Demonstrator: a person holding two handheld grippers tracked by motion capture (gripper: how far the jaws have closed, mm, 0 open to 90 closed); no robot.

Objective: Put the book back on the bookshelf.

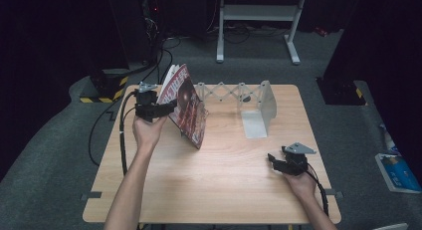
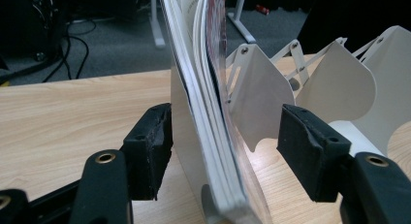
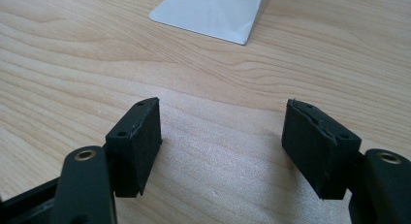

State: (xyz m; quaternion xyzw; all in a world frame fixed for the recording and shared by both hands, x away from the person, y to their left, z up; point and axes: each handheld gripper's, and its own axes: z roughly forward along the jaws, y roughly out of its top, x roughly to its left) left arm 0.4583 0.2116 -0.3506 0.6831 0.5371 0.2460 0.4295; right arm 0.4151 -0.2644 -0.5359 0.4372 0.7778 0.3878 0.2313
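Observation:
A magazine with a dark red cover (image 1: 186, 108) stands on edge, leaning at the left end of a white expanding book rack (image 1: 259, 108) on the wooden table (image 1: 209, 180). My left gripper (image 1: 169, 108) reaches around it from the left. In the left gripper view the jaws of the left gripper (image 2: 225, 146) stand apart with the magazine's pages (image 2: 213, 112) and a white rack plate (image 2: 186, 136) between them. The right-hand pad is well off the paper. My right gripper (image 1: 271, 158) rests low over the table's right front, and the right gripper (image 3: 223, 146) is open over bare wood.
The rack's white dividers (image 2: 339, 83) and its flat foot (image 3: 213, 13) stand toward the back middle of the table. On the floor are a white desk frame (image 1: 259, 13), a yellow-and-black striped base (image 1: 102, 93), cables, and a blue-and-white item (image 1: 395, 170).

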